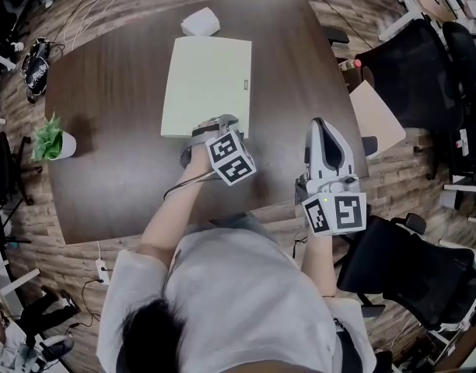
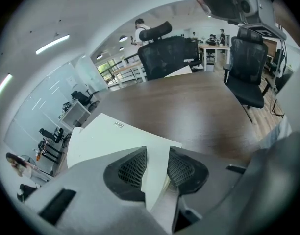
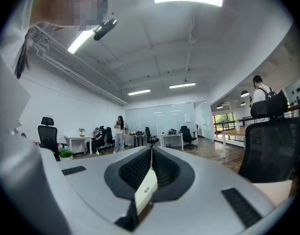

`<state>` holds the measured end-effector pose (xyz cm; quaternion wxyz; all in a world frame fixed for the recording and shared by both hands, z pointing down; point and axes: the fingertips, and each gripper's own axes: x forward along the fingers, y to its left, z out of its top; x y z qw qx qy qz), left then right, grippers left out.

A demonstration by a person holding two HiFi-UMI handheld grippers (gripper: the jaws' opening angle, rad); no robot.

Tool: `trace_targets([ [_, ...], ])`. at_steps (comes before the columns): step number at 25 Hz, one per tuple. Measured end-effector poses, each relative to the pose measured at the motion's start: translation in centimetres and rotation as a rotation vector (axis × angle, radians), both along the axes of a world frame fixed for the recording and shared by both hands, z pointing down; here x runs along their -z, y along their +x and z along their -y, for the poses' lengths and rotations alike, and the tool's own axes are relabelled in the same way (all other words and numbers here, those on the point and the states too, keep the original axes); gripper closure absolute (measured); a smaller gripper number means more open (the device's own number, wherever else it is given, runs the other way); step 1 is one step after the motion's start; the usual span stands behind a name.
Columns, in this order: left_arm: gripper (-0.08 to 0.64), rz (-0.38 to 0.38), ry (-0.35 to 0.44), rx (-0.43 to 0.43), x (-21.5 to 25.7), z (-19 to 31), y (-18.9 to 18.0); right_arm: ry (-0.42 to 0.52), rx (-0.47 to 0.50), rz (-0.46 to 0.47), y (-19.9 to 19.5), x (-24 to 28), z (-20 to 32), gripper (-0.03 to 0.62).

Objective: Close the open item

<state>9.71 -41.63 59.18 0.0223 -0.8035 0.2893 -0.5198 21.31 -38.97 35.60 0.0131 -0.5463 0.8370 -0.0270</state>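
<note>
Near the middle of the table (image 1: pixel 106 177), the pale green book (image 1: pixel 207 84) lies flat, its cover apparently down already. The left gripper (image 1: pixel 212 124) straddles its near edge with jaws apart, not pressing it. The right gripper (image 1: pixel 322 127), jaws together and empty, is held aside.

Bright, even lighting; fisheye-warped edges

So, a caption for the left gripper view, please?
Left gripper, jaws open around the corner of a pale book on a table.

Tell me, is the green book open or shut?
Shut: the green book lies flat on the table, its cover down, no inside pages showing.
</note>
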Motion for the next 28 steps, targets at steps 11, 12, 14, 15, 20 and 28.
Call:
trace_targets([
  [11, 0.377, -0.163, -0.109, -0.029, -0.2, -2.0, 0.4, 0.016, -0.005, -0.004, -0.4, 0.7, -0.7, 0.578],
  [12, 0.377, -0.199, -0.134, -0.015, -0.2, -2.2, 0.5, 0.015, -0.006, -0.005, -0.4, 0.7, -0.8, 0.578],
  [14, 0.377, -0.290, -0.171, 0.039, 0.0, -2.3, 0.4, 0.016, -0.007, -0.009, -0.5, 0.8, -1.0, 0.578],
  [15, 0.377, -0.341, -0.184, 0.079, 0.1, -2.1, 0.3, 0.016, -0.008, -0.010, -0.5, 0.8, -1.1, 0.578],
  [20, 0.543, -0.456, -0.191, 0.300, 0.4, -0.4, -1.4, 0.016, -0.011, -0.015, -0.7, 0.8, -1.4, 0.578],
  [28, 0.552, -0.198, -0.078, 0.242, -0.6, -0.3, -1.1, 0.022, -0.017, -0.012, -1.0, 1.1, -2.3, 0.578],
])
